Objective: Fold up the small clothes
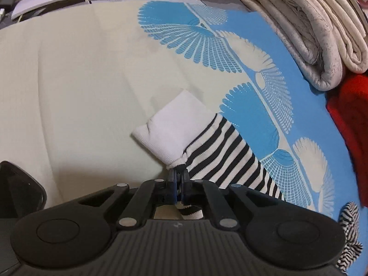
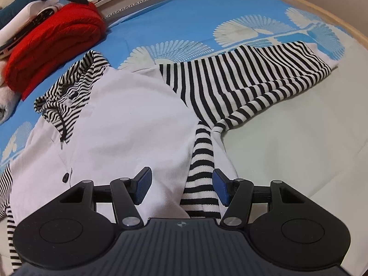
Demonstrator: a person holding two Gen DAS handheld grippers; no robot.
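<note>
left gripper (image 1: 178, 174) jaws pinch the white-and-striped knit top's (image 2: 128, 124) hem; right gripper (image 2: 181, 187) jaws gape wide. fold the sleeve flat, keeping tension.

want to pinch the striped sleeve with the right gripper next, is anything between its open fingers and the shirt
Nothing visible blocks it. The right gripper is open right over the white shirt, with a striped sleeve running up between its pads. The left gripper is already shut on the shirt's edge.
</note>
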